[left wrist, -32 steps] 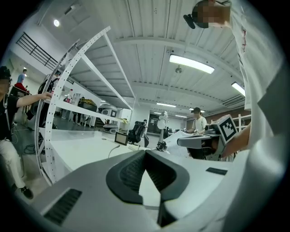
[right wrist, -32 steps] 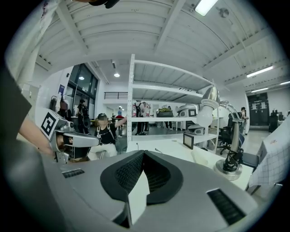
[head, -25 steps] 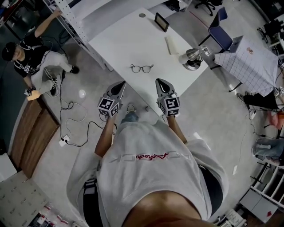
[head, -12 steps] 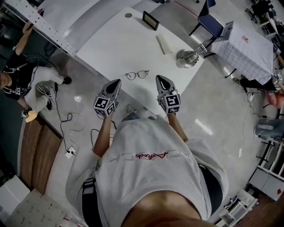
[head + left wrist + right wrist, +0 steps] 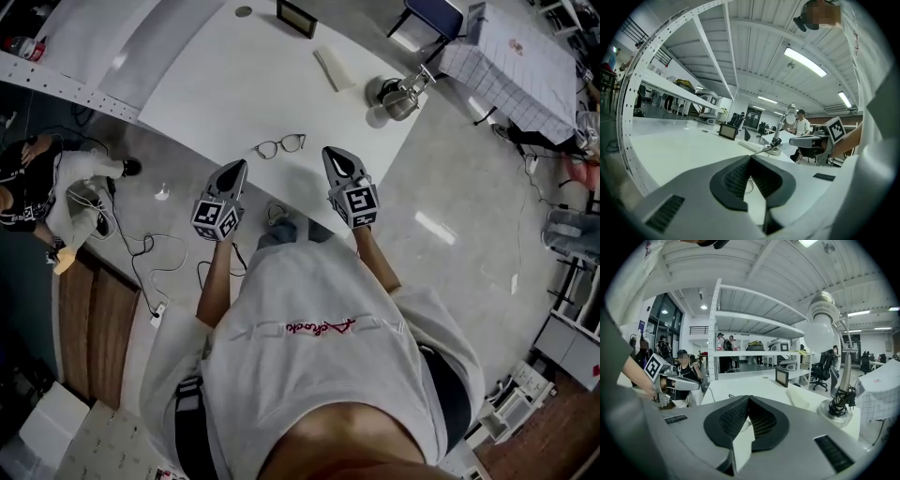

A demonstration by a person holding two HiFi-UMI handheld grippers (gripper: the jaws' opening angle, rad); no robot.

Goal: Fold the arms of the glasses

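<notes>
- the grey left tongs [image 5: 240, 167] have their jaws pressed together, with nothing between them.
- the grey right tongs [image 5: 331, 153] are also closed and empty.
- the thin dark-framed glasses [image 5: 279, 145] lie on the white table [image 5: 234, 84], just ahead of both tips and between them, touching neither.

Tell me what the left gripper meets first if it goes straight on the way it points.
Probably the glasses on the white table: a lens shows right past the tips of the closed left gripper. Its height over the table is unclear.
</notes>
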